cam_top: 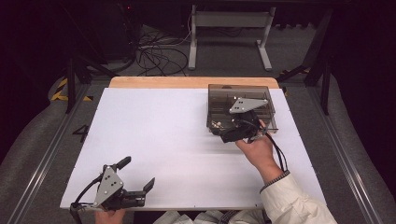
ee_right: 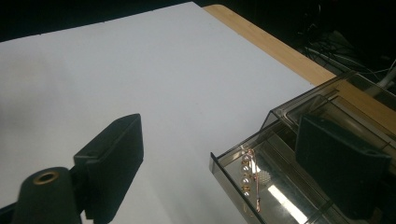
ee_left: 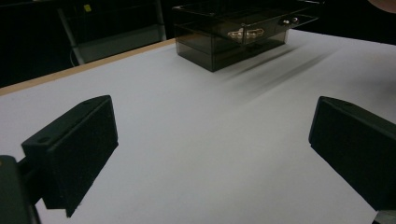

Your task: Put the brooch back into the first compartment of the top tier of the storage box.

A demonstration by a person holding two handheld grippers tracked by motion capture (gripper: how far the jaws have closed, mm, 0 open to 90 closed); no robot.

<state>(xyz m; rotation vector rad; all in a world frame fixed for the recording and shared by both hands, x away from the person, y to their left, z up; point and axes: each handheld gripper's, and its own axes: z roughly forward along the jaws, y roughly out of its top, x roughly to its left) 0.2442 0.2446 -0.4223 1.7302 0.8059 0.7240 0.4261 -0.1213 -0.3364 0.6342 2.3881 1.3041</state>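
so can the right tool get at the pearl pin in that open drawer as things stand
Probably yes. The right tool hangs open right by the smoky box, whose drawer is pulled out with no lid over it, and the pearl pin lies bare on its floor, with nothing between it and the jaws.

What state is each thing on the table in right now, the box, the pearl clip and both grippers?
smoky clear box: upright, bottom drawer pulled out.
pearl hair clip: lying flat in the open drawer, not gripped.
right gripper: jaws open, empty, over the drawer.
left gripper: jaws open, empty, at the table's near edge.
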